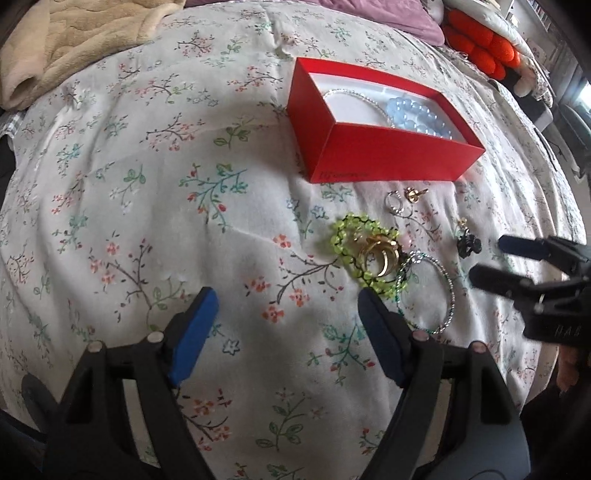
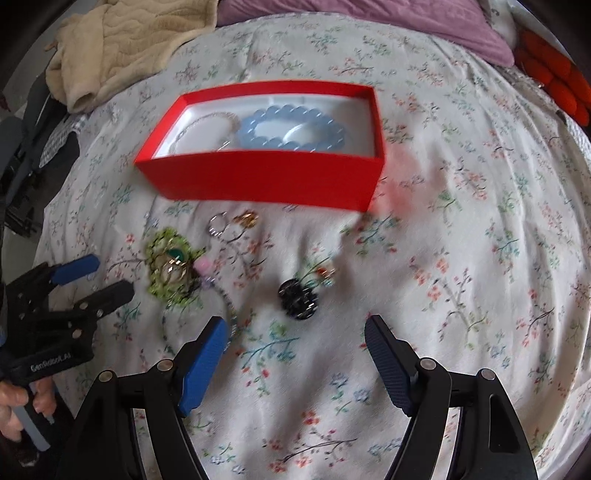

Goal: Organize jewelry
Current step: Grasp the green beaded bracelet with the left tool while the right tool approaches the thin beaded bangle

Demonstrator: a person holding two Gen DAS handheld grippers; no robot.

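Observation:
A red box (image 1: 388,155) (image 2: 258,181) lies on the floral bedspread and holds a pale blue bead bracelet (image 1: 417,114) (image 2: 291,127) and a thin silver chain (image 2: 207,123). In front of it lie a green bead bracelet (image 1: 354,243) (image 2: 166,266) with gold rings (image 1: 382,256) on it, a silver bangle (image 1: 430,291), small rings (image 1: 400,199) (image 2: 232,221) and a black clip (image 1: 469,243) (image 2: 299,299). My left gripper (image 1: 288,299) (image 2: 110,275) is open and empty, left of the pile. My right gripper (image 2: 295,328) (image 1: 487,258) is open and empty, just short of the black clip.
A beige blanket (image 1: 74,44) (image 2: 125,44) lies at the back left. A purple pillow (image 2: 388,22) and an orange knitted item (image 1: 480,40) lie at the back right. The floral bedspread (image 1: 147,184) spreads out to the left of the box.

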